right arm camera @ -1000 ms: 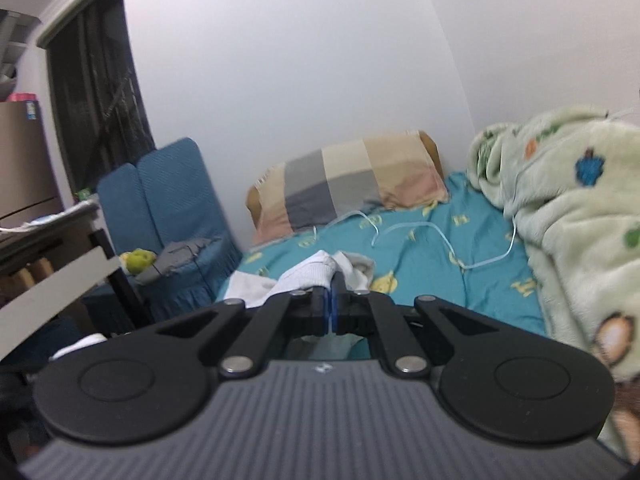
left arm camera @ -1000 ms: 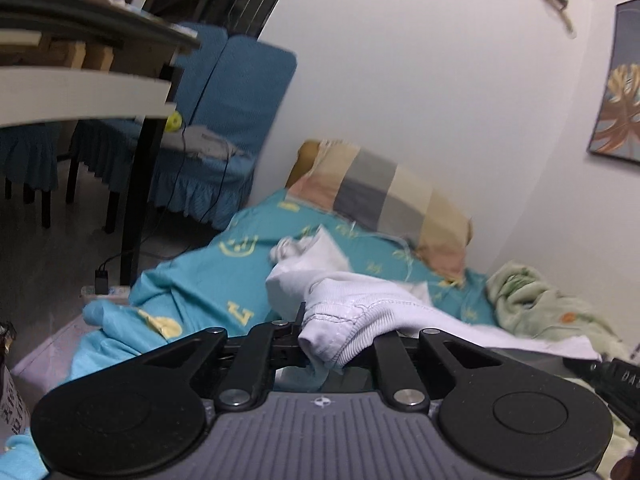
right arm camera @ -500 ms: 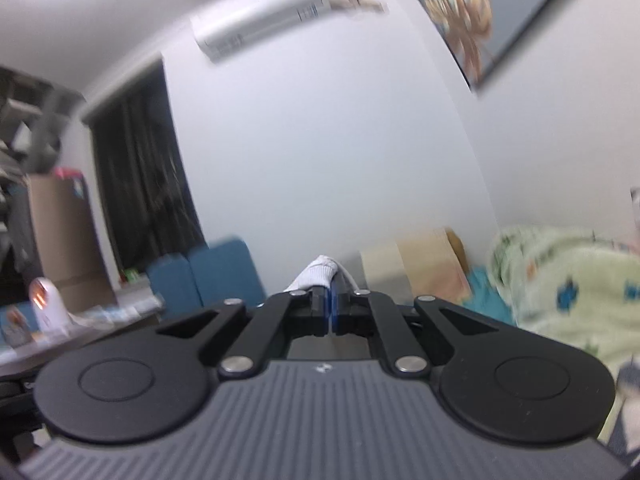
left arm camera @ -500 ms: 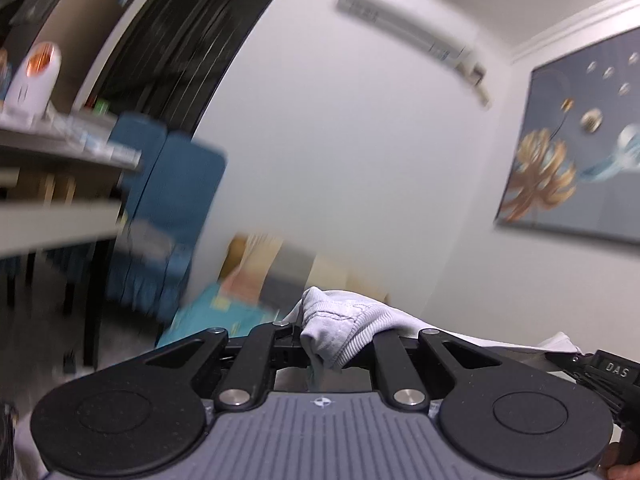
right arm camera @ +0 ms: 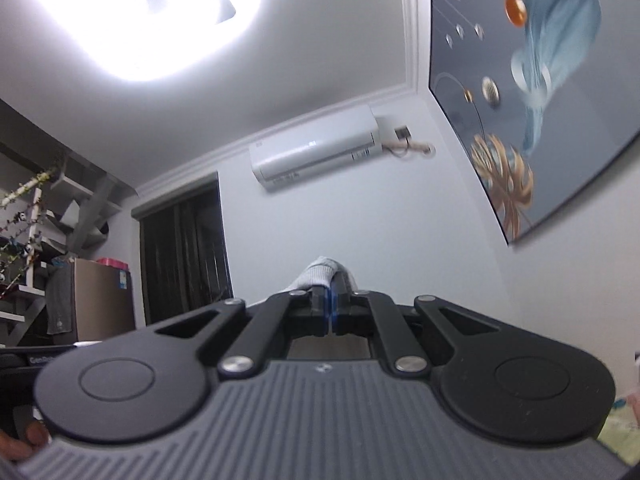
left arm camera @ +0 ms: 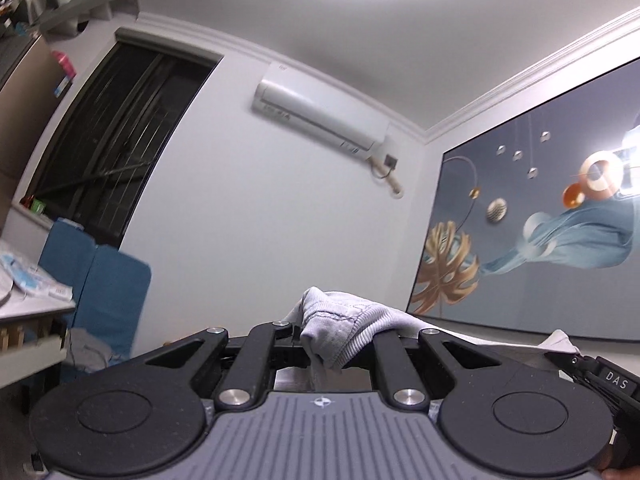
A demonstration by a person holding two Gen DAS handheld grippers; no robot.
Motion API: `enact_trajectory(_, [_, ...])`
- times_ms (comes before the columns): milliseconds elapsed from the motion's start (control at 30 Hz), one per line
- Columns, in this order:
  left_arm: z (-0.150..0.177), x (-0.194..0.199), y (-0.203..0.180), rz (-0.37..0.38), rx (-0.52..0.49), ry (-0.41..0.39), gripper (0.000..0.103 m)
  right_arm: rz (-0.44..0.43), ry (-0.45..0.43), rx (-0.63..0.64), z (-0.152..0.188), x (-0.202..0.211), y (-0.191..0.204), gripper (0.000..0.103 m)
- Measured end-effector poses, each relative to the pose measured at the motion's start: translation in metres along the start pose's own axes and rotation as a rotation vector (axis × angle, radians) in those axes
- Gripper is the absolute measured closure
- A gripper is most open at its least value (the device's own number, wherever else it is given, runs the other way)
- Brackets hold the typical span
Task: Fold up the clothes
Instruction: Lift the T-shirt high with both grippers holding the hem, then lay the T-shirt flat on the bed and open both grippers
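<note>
Left of the air conditioner (left arm camera: pixel 320 120), my left gripper (left arm camera: pixel 332 340) is tilted up at the wall, closed on a bunched hem of the white garment (left arm camera: pixel 340 320), whose ribbed edge spills over the finger tips. From that hold the cloth runs rightward as a taut pale band to a second corner at the far right of the left wrist view, where my right gripper (right arm camera: pixel 330 300) pinches it; in its own view the right one's fingers sit pressed together with only a thin blue line between the pads and a small tuft of the garment poking out above. So the garment's long axis lies across, from one gripper to the other, held up well below the air conditioner, with the rest presumably hanging beneath, out of view. I judge the next move depends on keeping that edge level and stretched. For writing, I can read "DAS" on the black housing at the right edge of the left view and a partial "Gen" on the left of the right view; the air conditioner's labels are too small to read.
</note>
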State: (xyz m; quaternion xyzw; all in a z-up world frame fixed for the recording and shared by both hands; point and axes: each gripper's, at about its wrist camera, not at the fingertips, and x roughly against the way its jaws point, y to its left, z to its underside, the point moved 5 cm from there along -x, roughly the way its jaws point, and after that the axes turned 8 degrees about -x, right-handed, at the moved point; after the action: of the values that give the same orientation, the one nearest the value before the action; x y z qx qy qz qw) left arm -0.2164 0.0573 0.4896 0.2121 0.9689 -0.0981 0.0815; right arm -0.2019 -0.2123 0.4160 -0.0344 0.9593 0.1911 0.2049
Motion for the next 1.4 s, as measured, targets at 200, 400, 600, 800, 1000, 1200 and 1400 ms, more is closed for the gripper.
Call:
enact_trajectory(200, [-0.014, -0.032, -0.007, -0.002, -0.027, 0.009, 0.092, -0.014, -0.029, 0.024, -0.037, -0.023, 0.006, 0.099])
enact_trajectory(400, [0.007, -0.089, 0.005, -0.023, -0.053, 0.058, 0.092, 0.048, 0.080, 0.028, 0.007, -0.081, -0.023, 0.099])
enact_trajectory(600, [0.094, -0.181, 0.054, -0.056, -0.011, 0.178, 0.092, 0.147, 0.273, 0.010, 0.122, -0.165, -0.081, 0.099])
enact_trajectory(800, [0.219, -0.336, 0.144, -0.111, 0.031, 0.353, 0.092, 0.237, 0.420, 0.003, 0.249, -0.265, -0.143, 0.099])
enact_trajectory(1000, [0.371, -0.481, 0.215, -0.127, 0.010, 0.476, 0.091, 0.342, 0.568, 0.023, 0.399, -0.365, -0.234, 0.099])
enact_trajectory(1200, [0.581, -0.593, 0.294, -0.160, 0.028, 0.688, 0.091, 0.420, 0.762, 0.033, 0.570, -0.417, -0.336, 0.099])
enact_trajectory(1400, [0.724, -0.644, 0.344, -0.168, 0.038, 0.837, 0.088, 0.439, 0.907, -0.038, 0.673, -0.439, -0.404, 0.098])
